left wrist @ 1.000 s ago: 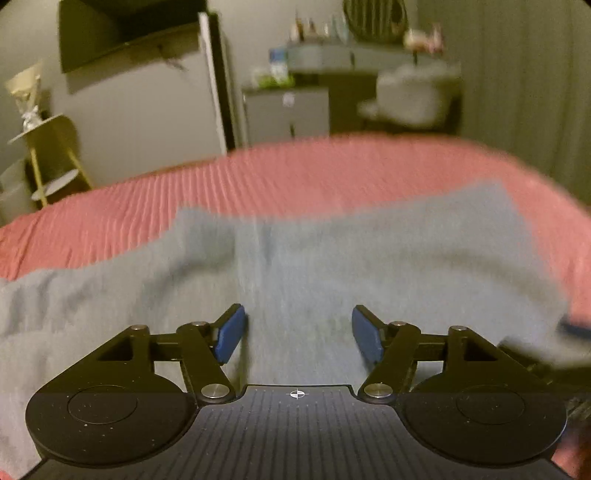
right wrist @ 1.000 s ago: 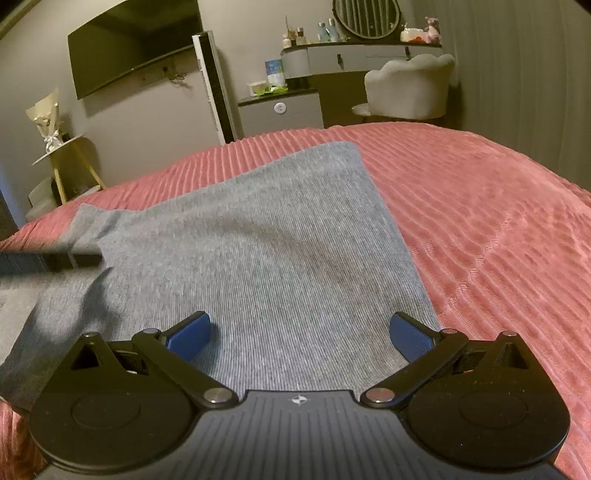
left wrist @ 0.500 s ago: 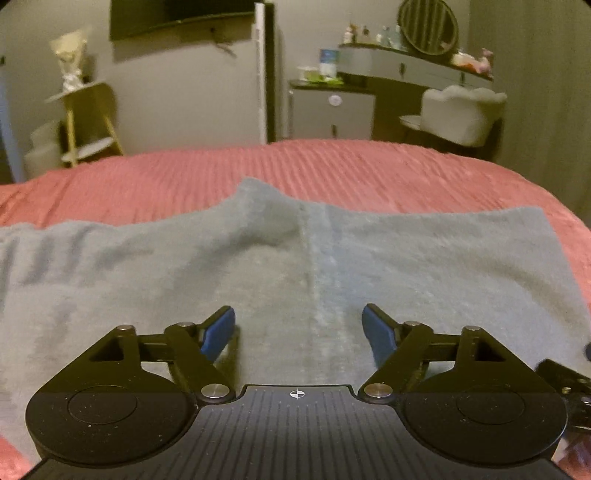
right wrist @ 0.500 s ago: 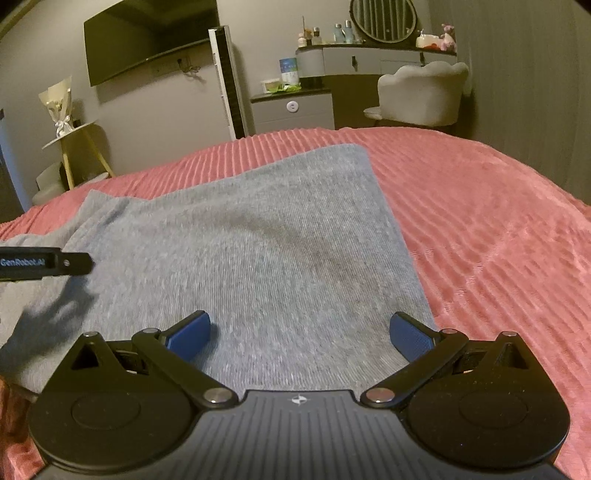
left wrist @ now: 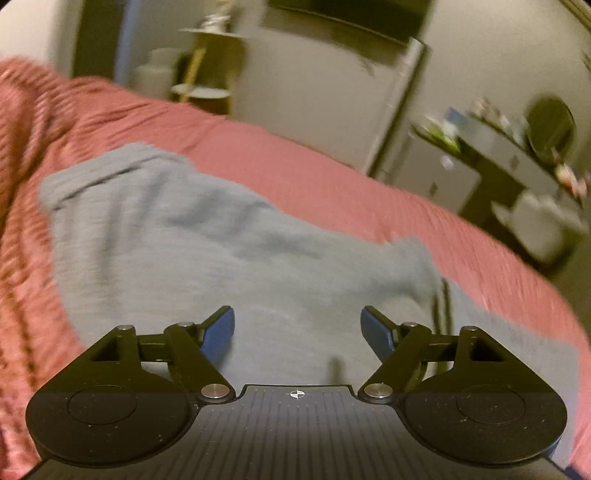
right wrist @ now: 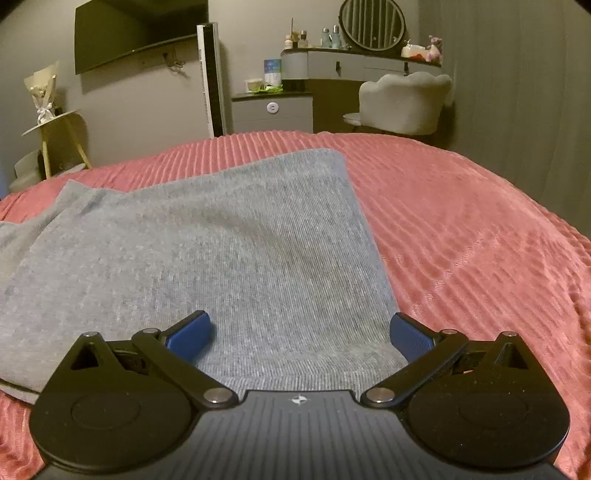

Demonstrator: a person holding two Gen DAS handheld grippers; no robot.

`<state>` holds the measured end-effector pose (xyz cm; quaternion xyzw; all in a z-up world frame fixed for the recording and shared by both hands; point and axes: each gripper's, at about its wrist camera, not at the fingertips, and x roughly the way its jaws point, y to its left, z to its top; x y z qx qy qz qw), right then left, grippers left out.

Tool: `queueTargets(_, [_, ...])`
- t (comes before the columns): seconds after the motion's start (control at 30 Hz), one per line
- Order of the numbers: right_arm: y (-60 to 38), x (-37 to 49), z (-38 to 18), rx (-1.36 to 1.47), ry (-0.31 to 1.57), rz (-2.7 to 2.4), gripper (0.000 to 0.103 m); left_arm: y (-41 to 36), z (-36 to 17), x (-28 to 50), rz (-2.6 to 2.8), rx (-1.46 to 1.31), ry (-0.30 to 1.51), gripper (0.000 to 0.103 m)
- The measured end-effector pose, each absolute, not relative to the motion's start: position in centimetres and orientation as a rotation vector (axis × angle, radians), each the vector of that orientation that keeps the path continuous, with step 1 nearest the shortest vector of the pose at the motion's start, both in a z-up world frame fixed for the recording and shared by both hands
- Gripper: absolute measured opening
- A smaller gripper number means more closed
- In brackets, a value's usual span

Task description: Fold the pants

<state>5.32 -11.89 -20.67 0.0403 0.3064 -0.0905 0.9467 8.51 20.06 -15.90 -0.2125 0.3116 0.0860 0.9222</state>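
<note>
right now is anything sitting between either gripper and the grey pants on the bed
Nothing visible does. The grey pants lie bare on the red bedspread, with cloth directly ahead of the open right gripper and the open left gripper. The left view is blurred.

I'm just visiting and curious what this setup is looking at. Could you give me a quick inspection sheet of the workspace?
Surface: bed with a ribbed pink bedspread.
Job's things: grey pants lying flat on the bedspread, not yet folded small.
Clutter: nothing seen on the bed besides the pants.
Grippers: left tool open above the pants, its view blurred and tilted, nothing between the pads; right tool open over the pants' near edge, nothing gripped.
Cables: nothing seen.
Surroundings: wall television, round mirror, grey chair, side table.
</note>
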Motion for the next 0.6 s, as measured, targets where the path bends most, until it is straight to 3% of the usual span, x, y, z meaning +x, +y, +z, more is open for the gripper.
queueTargets(0.13, [-11.9,5.3,-20.7,0.083,0.621,-0.185,0.103,25.9,-16.5,7.3,0.214,-0.570,0.635,0.081])
queueTargets(0.3, [-11.7,5.4,-20.9,0.075,0.618,-0.194,0.103,33.0,-17.9,5.7,0.227,-0.721,0.602,0.072])
queueTargets(0.6, [-11.8,5.6,-21.1,0.071,0.613,-0.203,0.103,38.6,-20.5,5.2,0.259,-0.885,0.555,0.076])
